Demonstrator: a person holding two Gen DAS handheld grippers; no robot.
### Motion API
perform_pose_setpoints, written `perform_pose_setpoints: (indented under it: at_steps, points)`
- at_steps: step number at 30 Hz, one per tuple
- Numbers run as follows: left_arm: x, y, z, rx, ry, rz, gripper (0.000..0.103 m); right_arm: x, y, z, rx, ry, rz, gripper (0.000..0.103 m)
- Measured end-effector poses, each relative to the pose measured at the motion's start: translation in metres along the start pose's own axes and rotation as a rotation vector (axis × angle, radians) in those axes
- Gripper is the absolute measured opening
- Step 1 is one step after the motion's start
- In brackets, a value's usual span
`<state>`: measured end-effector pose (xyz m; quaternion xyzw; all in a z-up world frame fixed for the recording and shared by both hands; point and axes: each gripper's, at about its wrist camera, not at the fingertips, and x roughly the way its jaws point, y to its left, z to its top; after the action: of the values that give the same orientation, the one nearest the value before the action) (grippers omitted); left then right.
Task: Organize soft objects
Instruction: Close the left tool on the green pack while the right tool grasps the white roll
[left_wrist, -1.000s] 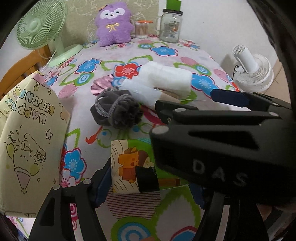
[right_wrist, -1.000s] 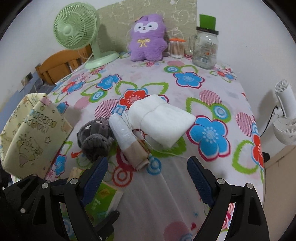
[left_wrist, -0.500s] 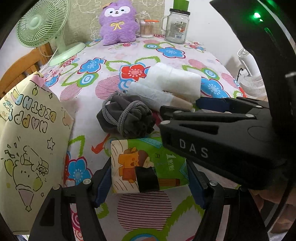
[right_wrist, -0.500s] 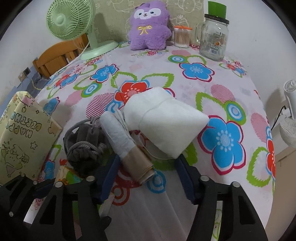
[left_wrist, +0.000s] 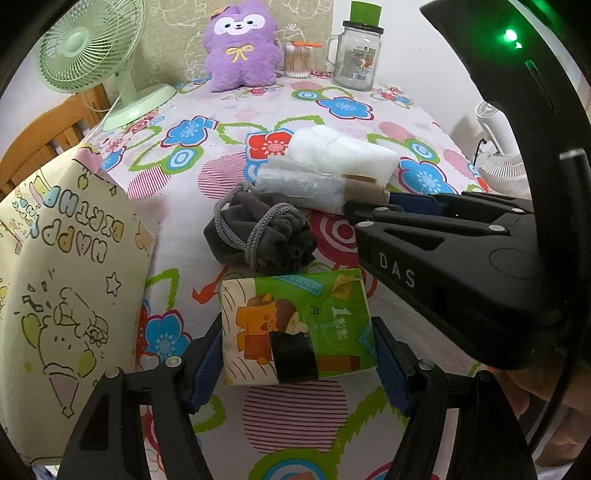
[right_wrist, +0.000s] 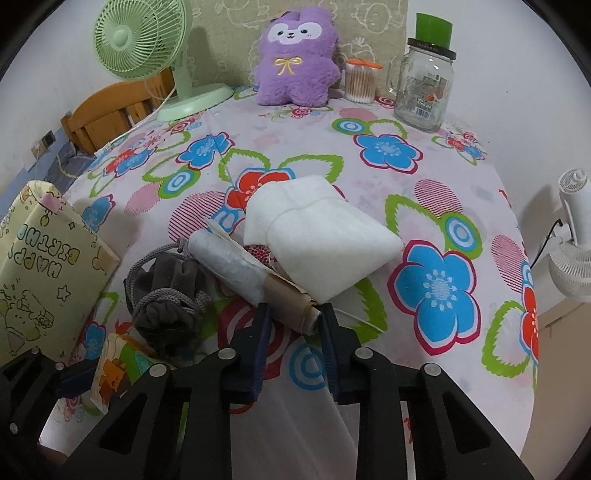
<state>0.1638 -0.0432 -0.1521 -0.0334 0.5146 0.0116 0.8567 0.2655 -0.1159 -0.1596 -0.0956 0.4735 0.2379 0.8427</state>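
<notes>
My left gripper (left_wrist: 297, 354) is shut on a green cartoon-print tissue pack (left_wrist: 295, 325), its blue pads pressing on both short sides. In the right wrist view, my right gripper (right_wrist: 293, 314) is closing its jaws on the brown paper end of a white plastic roll (right_wrist: 229, 258). Both pads touch that end. The roll lies on the flowered tablecloth (right_wrist: 424, 184) between a grey drawstring pouch (right_wrist: 166, 291) and a folded white cloth (right_wrist: 321, 240). A purple plush toy (right_wrist: 295, 66) sits upright at the far edge.
A yellow birthday gift bag (left_wrist: 62, 277) stands at the table's left edge. At the back are a green fan (right_wrist: 140, 40), a cotton-swab tub (right_wrist: 360, 83) and a glass jar (right_wrist: 424, 88). A white fan (right_wrist: 572, 251) stands off the right edge, a wooden chair (right_wrist: 107, 110) behind left.
My right gripper came forward and down to the roll, and its jaws narrowed from wide apart to flanking the brown end. The left gripper kept hold of the tissue pack.
</notes>
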Motion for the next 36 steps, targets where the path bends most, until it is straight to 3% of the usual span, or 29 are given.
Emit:
perform_pose_setpoints:
  at_steps: [25,26,27,29,36]
  points:
    - [-0.020,0.000,-0.006,0.006,-0.029,-0.006,0.075,-0.034,0.001,0.000,0.008,-0.076,-0.021,0.020]
    - [-0.020,0.000,-0.006,0.005,-0.027,-0.006,0.075,-0.030,0.002,0.001,-0.004,-0.065,-0.026,0.026]
    - [-0.020,0.000,-0.006,0.005,-0.026,-0.006,0.075,-0.024,0.002,0.003,-0.009,-0.048,-0.031,0.045]
    - [-0.018,0.000,-0.005,0.004,-0.022,-0.003,0.075,-0.016,0.001,0.005,-0.005,-0.036,-0.025,0.073]
    - [-0.009,0.003,-0.003,-0.001,-0.009,0.004,0.075,0.006,-0.005,0.006,0.031,-0.011,0.014,0.074]
